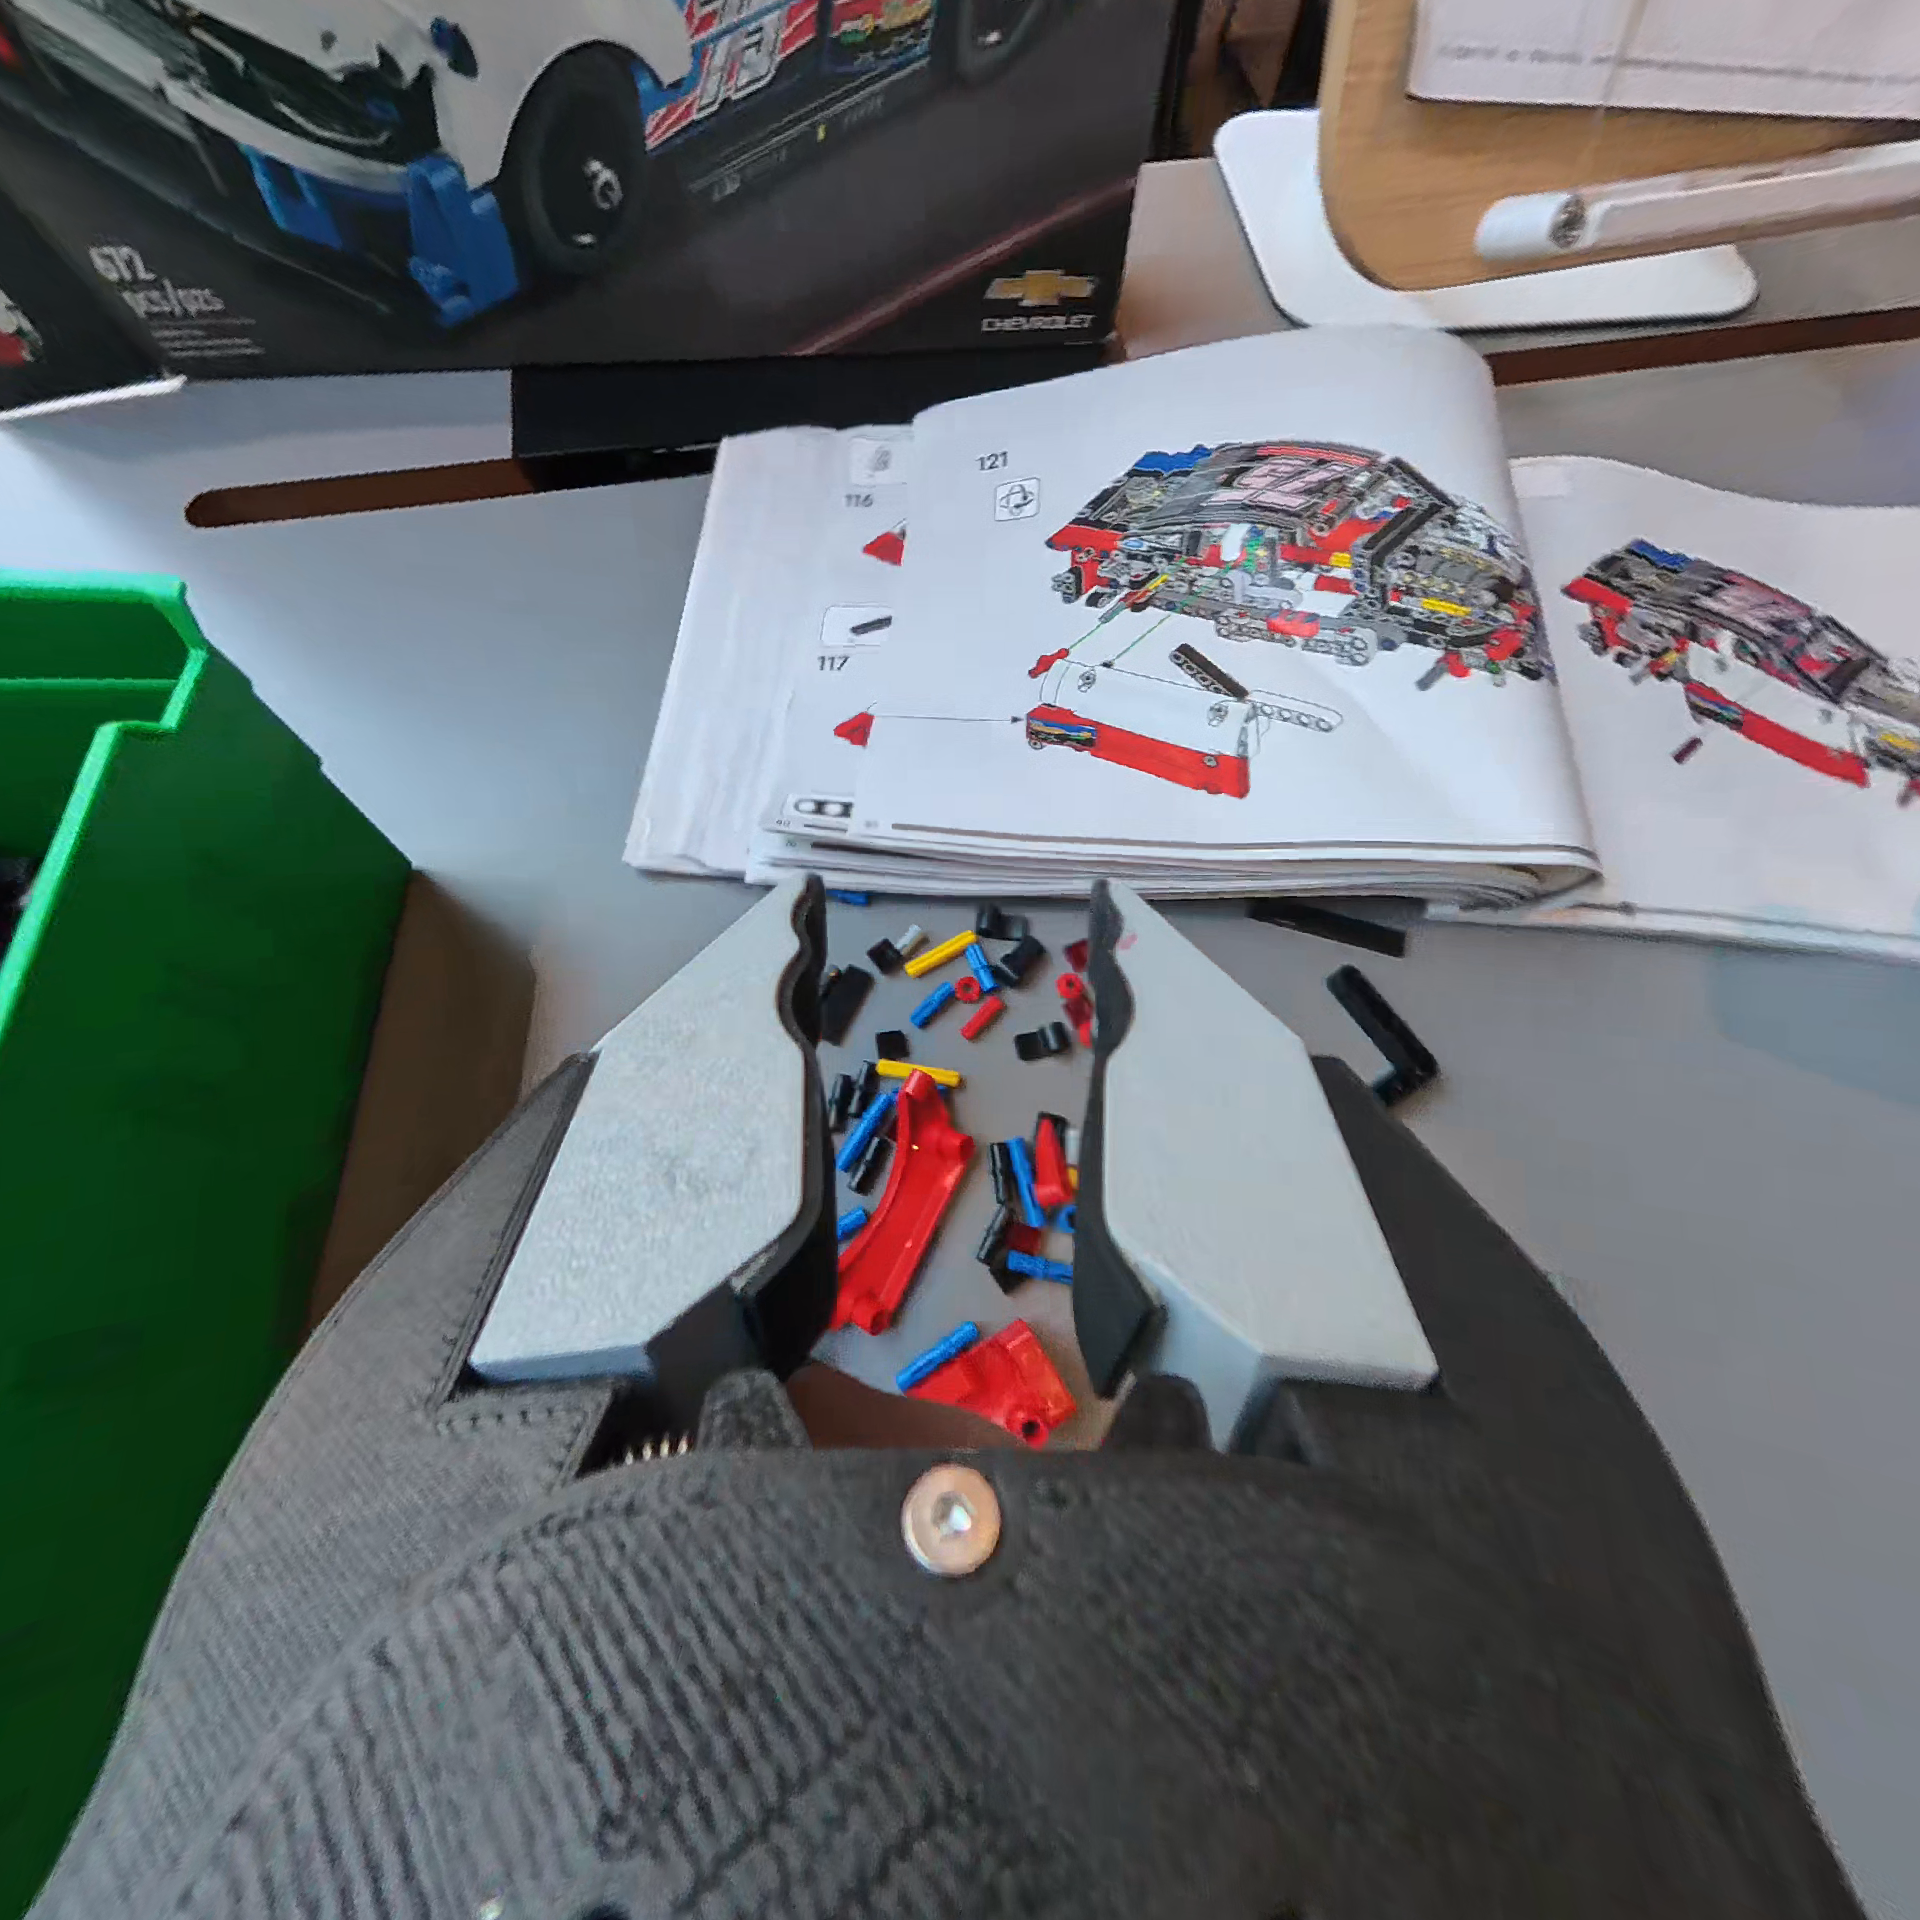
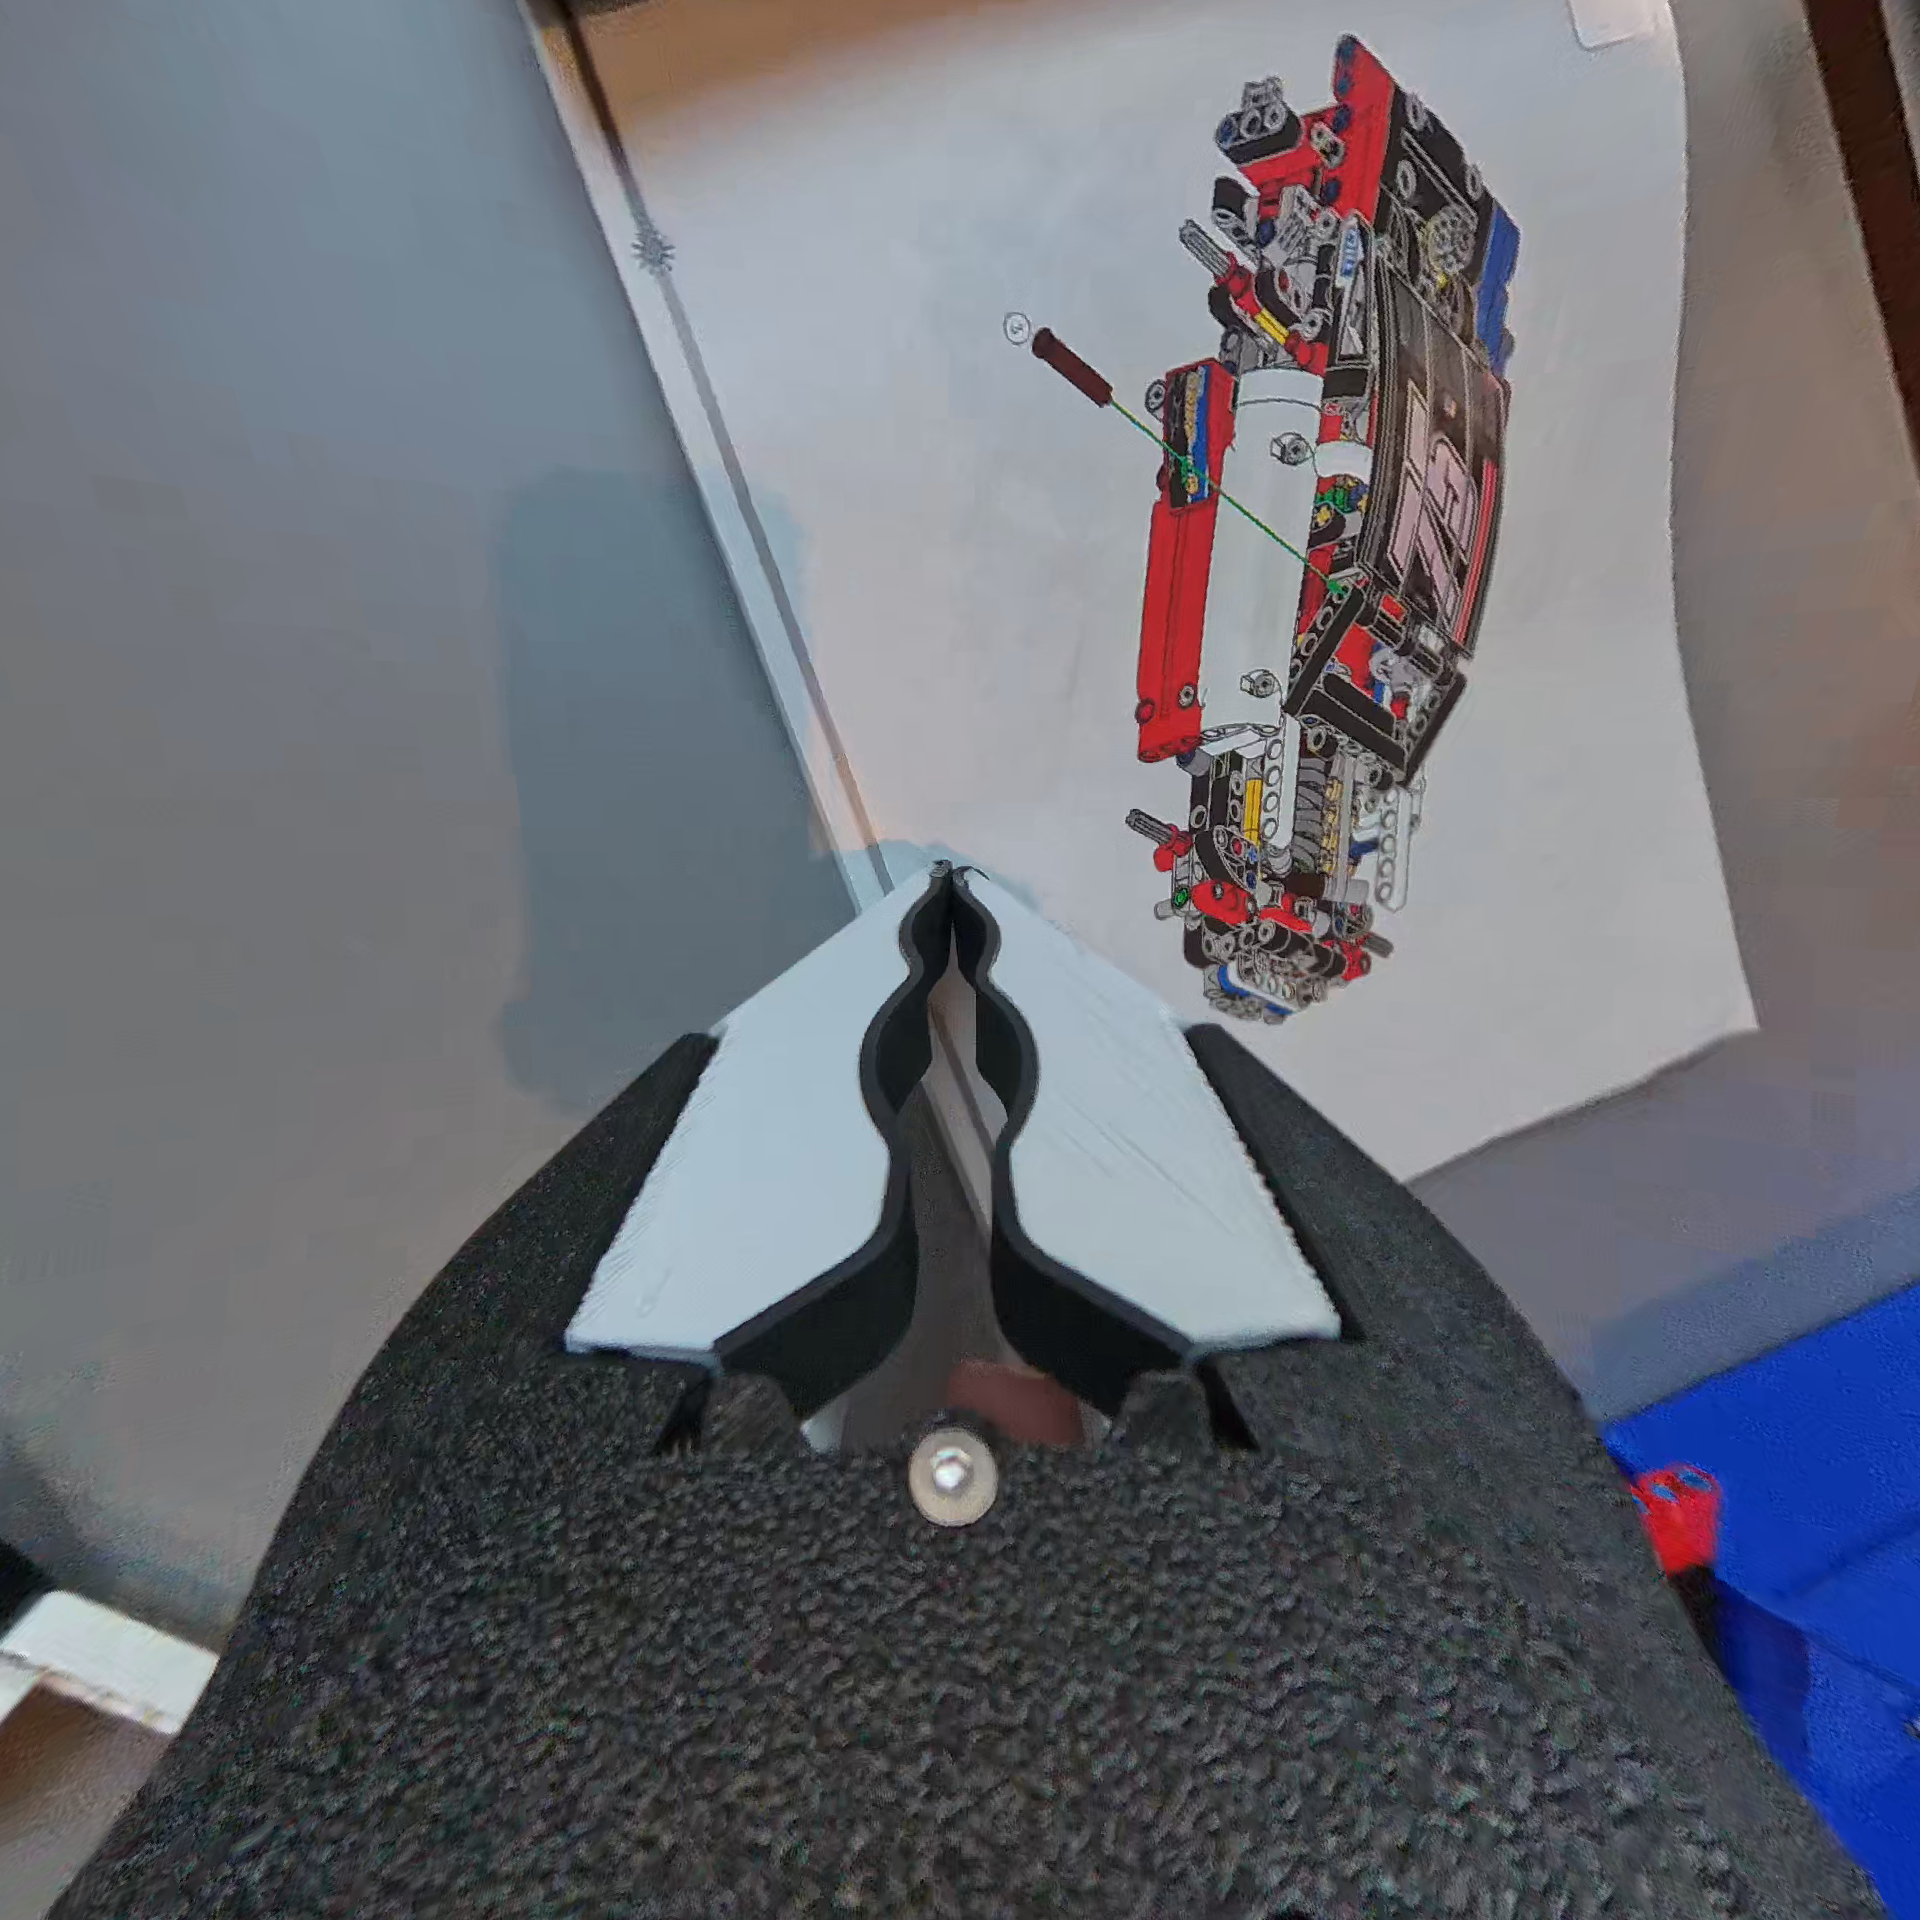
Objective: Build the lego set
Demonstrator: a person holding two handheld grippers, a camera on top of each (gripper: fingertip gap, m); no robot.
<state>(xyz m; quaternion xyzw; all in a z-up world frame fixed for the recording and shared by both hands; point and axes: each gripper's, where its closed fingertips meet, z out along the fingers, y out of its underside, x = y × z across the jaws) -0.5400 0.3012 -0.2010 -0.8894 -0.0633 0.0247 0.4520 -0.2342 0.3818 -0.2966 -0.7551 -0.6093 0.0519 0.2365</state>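
Note:
My left gripper [image 1: 956, 914] is open and empty, its fingers on either side of a pile of small Lego pieces [image 1: 966, 1091] on the grey table. The pile holds a red curved panel [image 1: 914, 1184], a red angled piece [image 1: 1008, 1371], blue pins, yellow axles and black connectors. The open instruction booklet [image 1: 1195, 727] lies just beyond the pile. My right gripper [image 2: 951, 878] is shut, with nothing visible between its tips. It hovers over the left edge of a booklet page [image 2: 935, 520] that shows the car drawing.
A green bin [image 1: 156, 935] stands at the left and the Lego box [image 1: 623, 208] at the back. Two black pieces [image 1: 1382, 1029] lie right of the pile. A white stand base [image 1: 1351, 260] is at the back right. A blue bin [image 2: 1818, 1507] with a red piece [image 2: 1678, 1517] sits at the right. Tip to tip, the grippers are about 35 cm apart.

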